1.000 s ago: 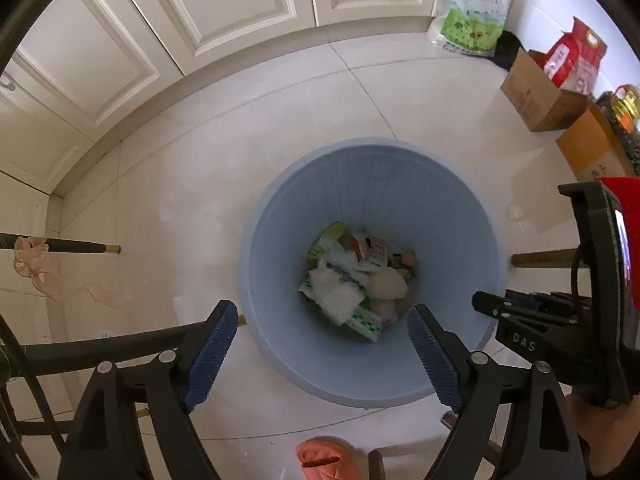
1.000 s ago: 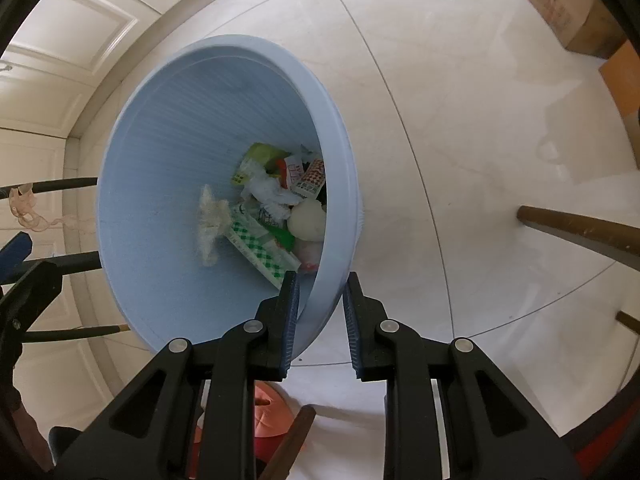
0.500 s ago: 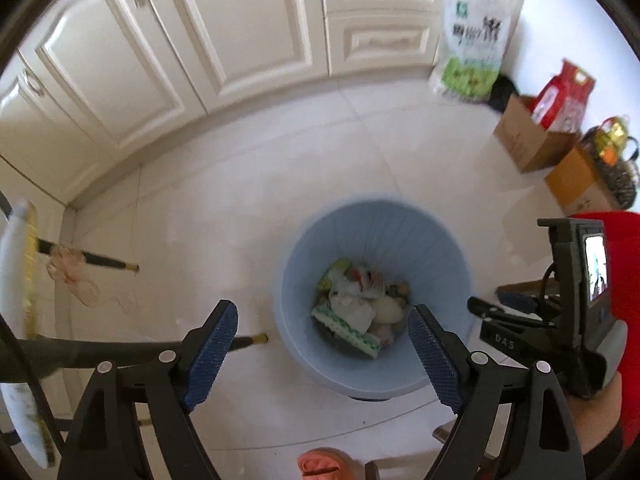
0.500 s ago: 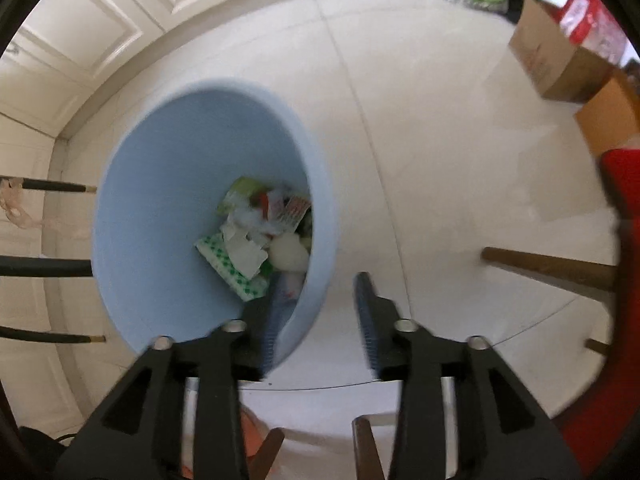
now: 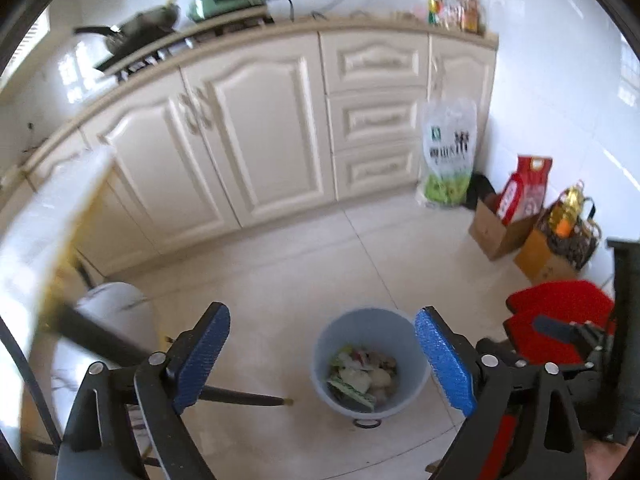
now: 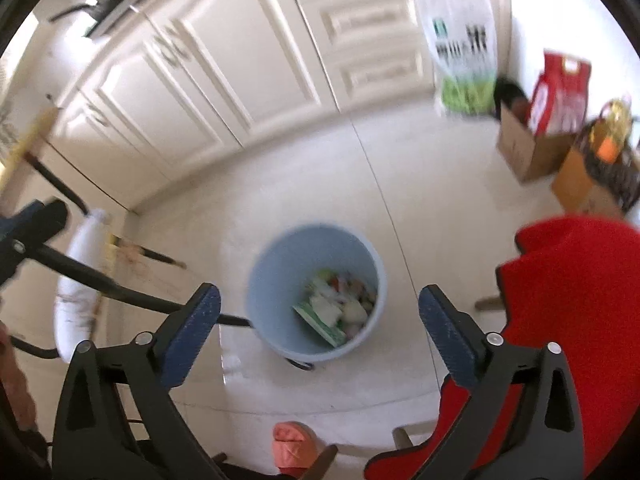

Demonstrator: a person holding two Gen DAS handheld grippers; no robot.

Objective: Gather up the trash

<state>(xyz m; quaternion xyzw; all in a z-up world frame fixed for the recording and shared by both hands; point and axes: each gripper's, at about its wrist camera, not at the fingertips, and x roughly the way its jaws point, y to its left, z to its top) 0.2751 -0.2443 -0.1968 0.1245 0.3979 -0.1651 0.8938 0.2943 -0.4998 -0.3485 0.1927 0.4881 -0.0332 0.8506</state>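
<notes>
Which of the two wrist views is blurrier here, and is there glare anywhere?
Right wrist: heavier motion blur, cabinets and rice bag smeared, bin soft. Left wrist: sharper centre, blur at the left edge, window glare on the wall tiles. Fisheye bends both.

Bright daylight, glare on wall tiles (image 5: 568,92); motion blur, strong fisheye bending, dark corners.

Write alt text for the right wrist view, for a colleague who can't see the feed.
Looking down past the open, empty right gripper, a light blue trash bin stands on the pale tiled floor with wrappers and paper scraps at its bottom. Cream cabinets run behind it, cardboard boxes sit at right, and a red cushion fills the right edge.
</notes>
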